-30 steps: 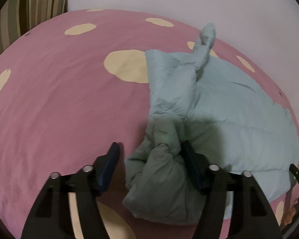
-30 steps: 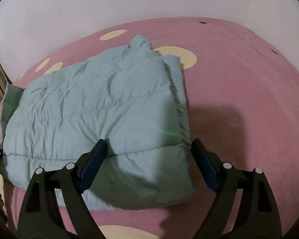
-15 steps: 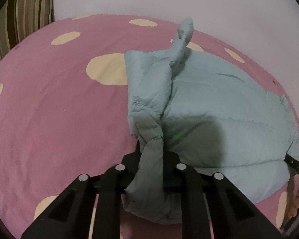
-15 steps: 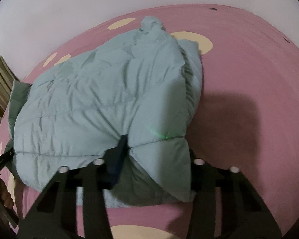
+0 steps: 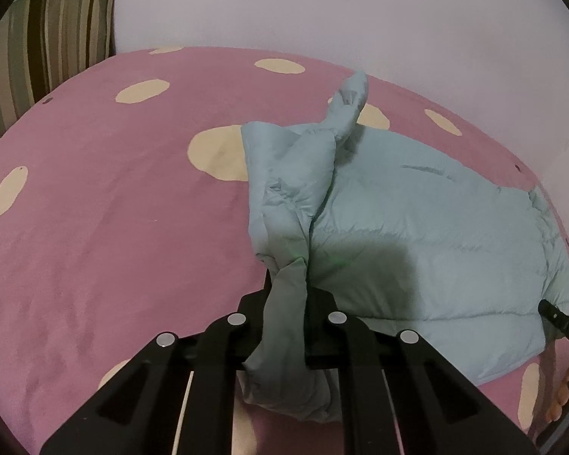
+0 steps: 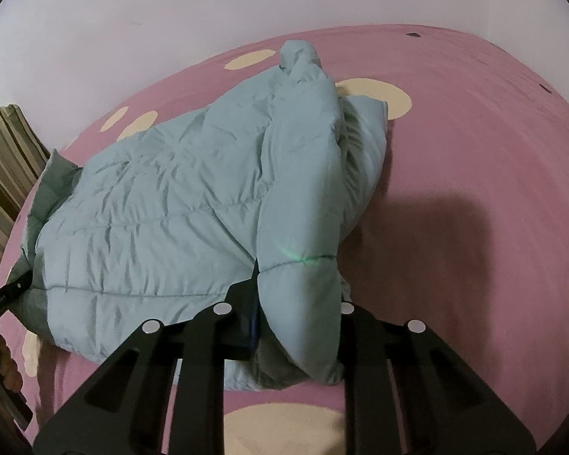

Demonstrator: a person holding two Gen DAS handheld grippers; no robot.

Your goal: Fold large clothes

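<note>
A light blue quilted puffer jacket (image 5: 436, 235) lies on a pink bed sheet with cream dots (image 5: 113, 208). My left gripper (image 5: 286, 295) is shut on the jacket's near left corner and lifts it a little off the bed. My right gripper (image 6: 296, 295) is shut on the jacket's near right corner (image 6: 299, 303), also raised, so the fabric (image 6: 170, 208) drapes away toward the far edge. A twisted sleeve end (image 5: 347, 102) sticks up at the far side; it also shows in the right wrist view (image 6: 299, 57).
A striped cushion (image 5: 45, 41) stands at the bed's far left; it also shows in the right wrist view (image 6: 3, 167). A pale wall (image 5: 322, 11) runs behind the bed. The other gripper's tip and hand show at the right edge (image 5: 561, 326).
Both grippers went from open around the jacket's near corners to shut on them. They have since lifted the corners, bunching the fabric upward.
</note>
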